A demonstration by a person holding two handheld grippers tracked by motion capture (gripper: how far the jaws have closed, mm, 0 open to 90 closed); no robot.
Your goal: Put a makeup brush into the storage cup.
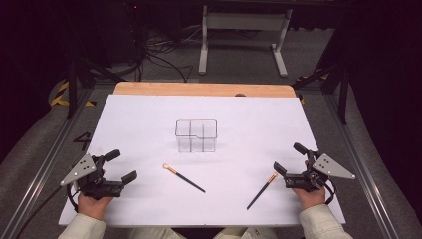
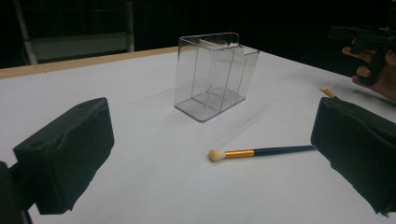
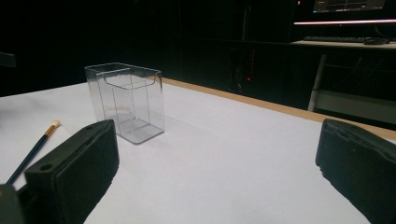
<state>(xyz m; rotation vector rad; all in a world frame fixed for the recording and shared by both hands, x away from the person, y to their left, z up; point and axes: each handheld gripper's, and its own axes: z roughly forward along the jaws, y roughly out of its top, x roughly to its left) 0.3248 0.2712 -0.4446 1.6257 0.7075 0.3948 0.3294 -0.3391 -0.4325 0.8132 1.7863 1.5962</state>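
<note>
Waiting, both tools wide and empty | right tool point(image 1: 287, 160) just beside right brush point(image 1: 262, 190), handle slanting to near edge | left tool point(image 1: 122, 165) farther from left brush point(image 1: 183, 178) | clear box point(image 1: 196, 135) mid-worktop

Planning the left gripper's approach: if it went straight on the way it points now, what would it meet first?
Probably the nearer brush, lying across its path on the white table; the clear organizer stands farther back. The left gripper is open; depth is uncertain.
</note>
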